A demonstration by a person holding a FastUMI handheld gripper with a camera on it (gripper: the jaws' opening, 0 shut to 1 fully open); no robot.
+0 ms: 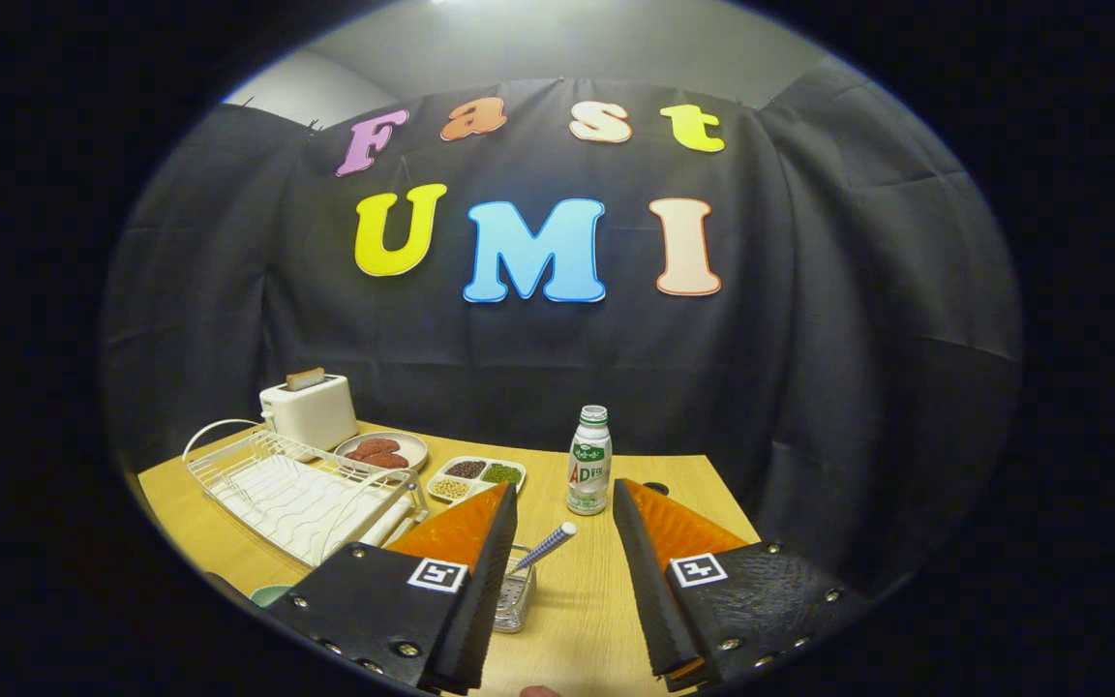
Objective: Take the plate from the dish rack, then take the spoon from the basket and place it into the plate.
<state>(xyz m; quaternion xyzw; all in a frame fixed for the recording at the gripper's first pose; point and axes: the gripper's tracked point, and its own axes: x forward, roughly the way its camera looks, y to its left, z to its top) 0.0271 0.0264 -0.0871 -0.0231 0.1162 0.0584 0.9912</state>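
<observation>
I've got the gripper (564,503) spread wide, gripping nothing, above the wooden table (577,590). Landmark is the wire basket (516,600): it sits between my fingers, hugging the left one, with the spoon (546,547) standing in it, handle tilted right. Dish rack (301,494) is left of the basket; whether the plate is in it, I can't tell. Beyond the basket: sectioned tray of beans (476,476), plate of patties (381,449), toaster (309,410) holding a slice, milk bottle (588,463).

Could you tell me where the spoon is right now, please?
In the gripper view, the spoon stands tilted in the small mesh basket on the table, between the open gripper's fingers, nearer the left one, short of the bottle.
</observation>
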